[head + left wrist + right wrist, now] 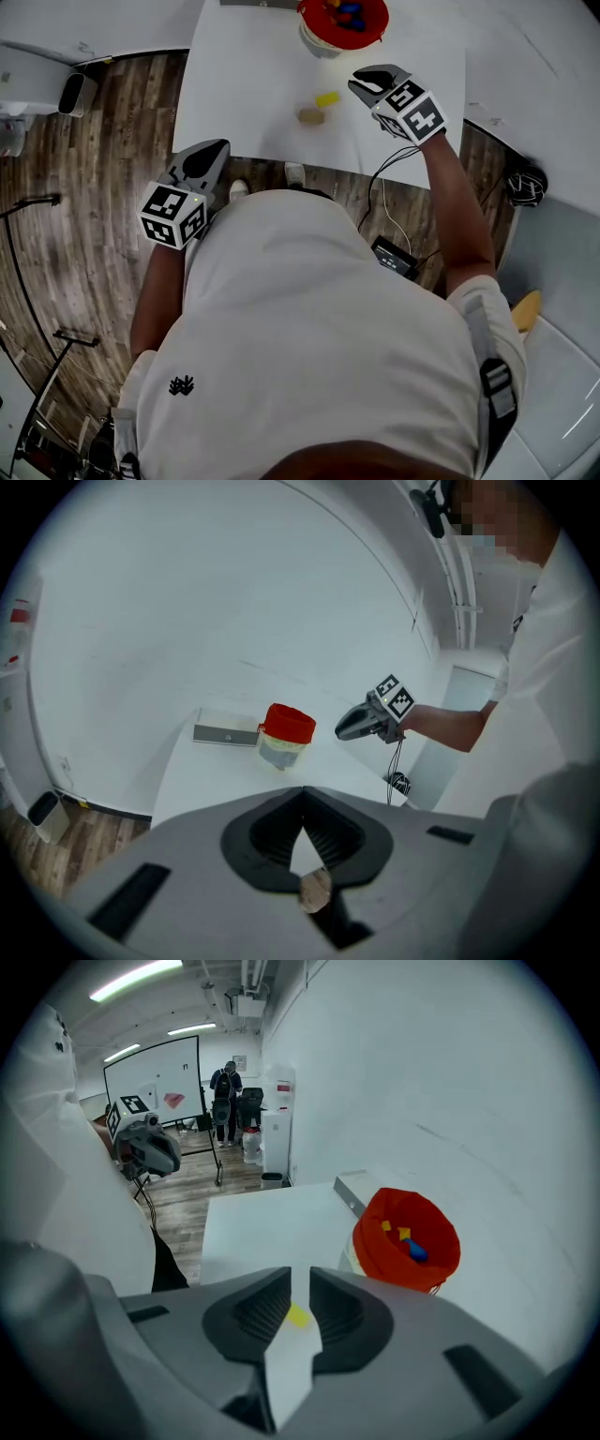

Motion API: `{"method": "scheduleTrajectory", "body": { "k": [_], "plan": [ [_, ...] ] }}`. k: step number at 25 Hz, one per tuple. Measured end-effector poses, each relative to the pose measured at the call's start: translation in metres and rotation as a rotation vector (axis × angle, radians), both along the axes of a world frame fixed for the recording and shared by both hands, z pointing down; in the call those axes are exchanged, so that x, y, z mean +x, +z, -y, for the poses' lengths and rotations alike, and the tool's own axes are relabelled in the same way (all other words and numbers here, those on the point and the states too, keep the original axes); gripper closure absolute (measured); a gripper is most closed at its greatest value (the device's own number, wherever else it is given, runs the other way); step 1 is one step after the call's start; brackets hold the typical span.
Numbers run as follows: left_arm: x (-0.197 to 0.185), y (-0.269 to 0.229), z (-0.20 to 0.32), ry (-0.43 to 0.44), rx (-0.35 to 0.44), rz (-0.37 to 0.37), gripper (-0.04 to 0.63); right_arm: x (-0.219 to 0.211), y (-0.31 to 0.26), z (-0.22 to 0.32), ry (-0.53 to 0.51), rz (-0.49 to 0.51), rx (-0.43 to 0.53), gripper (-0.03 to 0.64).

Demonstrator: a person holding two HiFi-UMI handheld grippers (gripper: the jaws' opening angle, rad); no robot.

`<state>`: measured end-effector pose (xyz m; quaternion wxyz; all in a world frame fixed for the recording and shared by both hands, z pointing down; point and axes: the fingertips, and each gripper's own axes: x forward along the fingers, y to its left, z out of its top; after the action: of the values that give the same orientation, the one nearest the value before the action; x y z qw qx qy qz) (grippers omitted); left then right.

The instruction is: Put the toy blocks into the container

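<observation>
A red container [373, 30] stands at the table's far edge, with yellow and blue blocks [412, 1246] inside. On the white table [244, 84] lie a yellow block [327, 98] and a tan block [310, 116], close together. My right gripper [361, 86] hovers just right of the yellow block, jaws open and empty; the yellow block [297, 1314] shows through their gap. My left gripper [202, 159] hangs off the table's near edge over the floor, its tips meeting and nothing held. The tan block [315, 891] shows behind its jaws.
A flat grey box [225, 734] lies on the table behind the container. A cable and a black device [394, 255] are on the wooden floor under the table's near edge. A white bin [75, 94] stands at the left. A person [225, 1101] stands far off by a whiteboard.
</observation>
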<state>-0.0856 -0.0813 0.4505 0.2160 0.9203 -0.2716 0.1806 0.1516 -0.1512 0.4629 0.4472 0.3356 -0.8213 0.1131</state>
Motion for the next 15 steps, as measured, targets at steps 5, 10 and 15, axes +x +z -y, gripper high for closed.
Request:
{"method": "scheduleTrajectory", "body": {
  "k": [5,10,15],
  "plan": [
    [-0.005,0.001,-0.004,0.040,-0.005,-0.006,0.588,-0.016,0.008,-0.033,0.045,0.036,-0.019,0.566],
    [-0.012,0.003,-0.012,0.082,-0.007,-0.019,0.588,-0.032,0.012,-0.059,0.073,0.045,-0.031,0.568],
    [-0.023,0.005,-0.024,0.119,-0.015,-0.016,0.588,-0.051,0.017,-0.079,0.040,0.029,-0.044,0.563]
  ]
}}
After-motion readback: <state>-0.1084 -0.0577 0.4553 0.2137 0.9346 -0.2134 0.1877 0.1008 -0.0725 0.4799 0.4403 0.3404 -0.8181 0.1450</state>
